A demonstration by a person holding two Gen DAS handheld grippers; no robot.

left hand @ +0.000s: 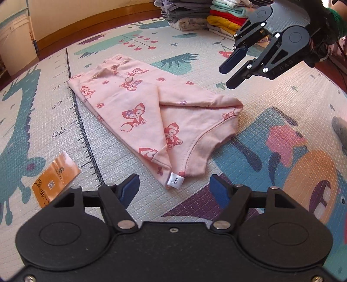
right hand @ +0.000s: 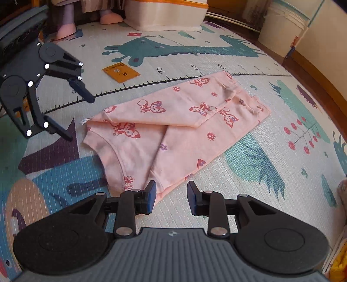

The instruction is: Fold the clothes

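Left gripper jaws apart, empty, hovering just short of the white size tag at the near corner of the pink fox-print pants. Right gripper jaws also apart, empty, its left finger over the garment's edge. Pants lie partly folded on the patterned play mat, legs crossed over each other. Orange card on the mat beside the ruler print. Stack of folded clothes at the mat's far edge.

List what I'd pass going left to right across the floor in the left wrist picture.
Orange card → pink garment → right gripper, hovering open → grey thing at the right edge.
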